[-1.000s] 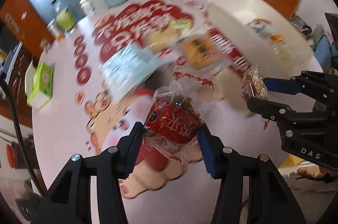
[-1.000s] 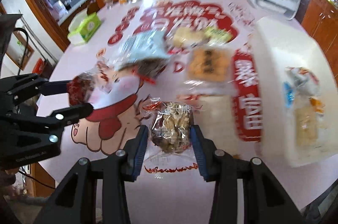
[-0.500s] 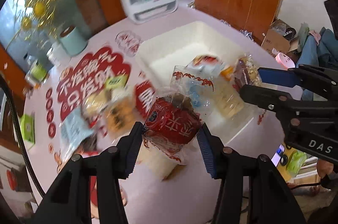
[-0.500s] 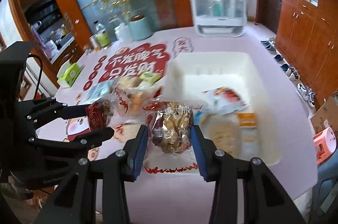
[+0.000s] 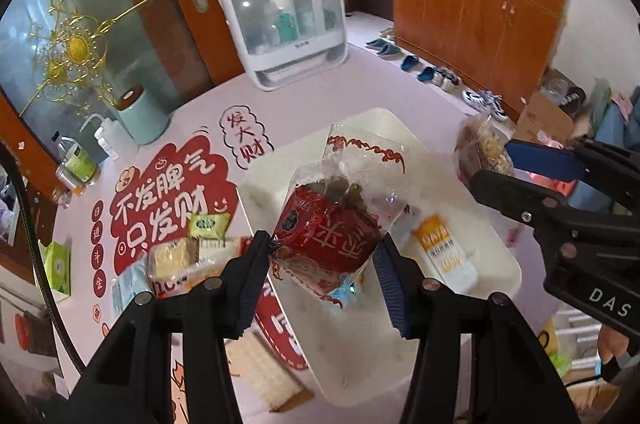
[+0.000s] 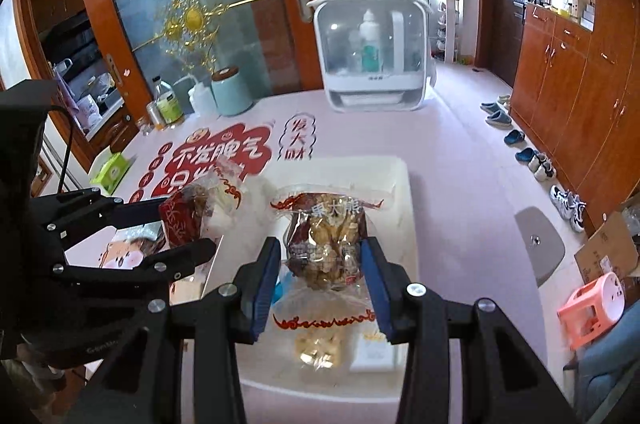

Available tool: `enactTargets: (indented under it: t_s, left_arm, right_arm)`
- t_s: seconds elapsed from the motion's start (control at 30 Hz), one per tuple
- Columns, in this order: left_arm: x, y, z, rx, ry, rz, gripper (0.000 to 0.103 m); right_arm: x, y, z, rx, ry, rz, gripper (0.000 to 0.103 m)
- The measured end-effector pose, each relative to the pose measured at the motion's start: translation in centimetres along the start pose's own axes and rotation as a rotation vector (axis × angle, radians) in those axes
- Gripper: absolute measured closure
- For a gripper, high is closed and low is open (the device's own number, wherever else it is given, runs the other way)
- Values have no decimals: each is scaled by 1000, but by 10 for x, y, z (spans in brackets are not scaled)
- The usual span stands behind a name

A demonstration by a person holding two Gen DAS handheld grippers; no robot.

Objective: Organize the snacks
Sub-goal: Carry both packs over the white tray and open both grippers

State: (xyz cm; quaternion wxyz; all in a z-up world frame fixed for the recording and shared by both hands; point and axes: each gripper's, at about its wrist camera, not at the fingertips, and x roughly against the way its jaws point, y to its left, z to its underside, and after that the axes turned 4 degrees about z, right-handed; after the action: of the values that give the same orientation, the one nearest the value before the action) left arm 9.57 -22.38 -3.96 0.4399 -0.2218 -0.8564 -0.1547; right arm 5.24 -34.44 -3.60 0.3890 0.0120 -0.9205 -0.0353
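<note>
Beyond the white bin (image 5: 502, 266), a clear-fronted cabinet (image 5: 286, 23), mint canister (image 5: 142, 113).

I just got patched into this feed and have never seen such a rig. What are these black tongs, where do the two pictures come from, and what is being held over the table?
There is no robot here: a person holds a pair of black tongs in each hand, and a wide-angle camera on each looks forward along its two fingers. One picture is from the left tongs, shut on a red snack bag. The other is from the right tongs, shut on a clear bag of brown snacks. Each pair also shows at the side of the other's picture. Both bags hang over a white bin on the pink table; the bin already holds a few packets. More snack packets lie on the table beside the bin, on a red printed design.
</note>
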Motion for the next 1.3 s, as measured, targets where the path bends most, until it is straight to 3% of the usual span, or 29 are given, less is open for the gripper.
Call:
enactTargets:
  t_s: [0.37, 0.47, 0.53, 0.6, 0.77, 1.03, 1.3]
  left_arm:
    - [-43, 19, -33, 80, 53, -57, 51]
    - [-51, 22, -36, 100, 57, -65, 43]
    - [-51, 22, -37, 96, 47, -86, 18]
    - [-49, 22, -36, 91, 31, -94, 10]
    - [-49, 22, -34, 89, 39, -55, 7]
    - [-40, 25, -26, 102, 22, -66, 1]
    - [-27, 26, -14, 109, 17, -86, 1]
  right_arm:
    - [-32, -6, -27, 34, 28, -37, 70]
    - [-36, -5, -27, 46, 31, -28, 70]
    - [-39, -5, -28, 47, 34, -15, 70]
    - [-40, -9, -28, 38, 36, -3, 70]
    - [-46, -16, -28, 0, 56, -10, 70]
    - [-48, -18, -25, -37, 75, -30, 69]
    - [-42, -15, -18, -46, 75, -39, 69]
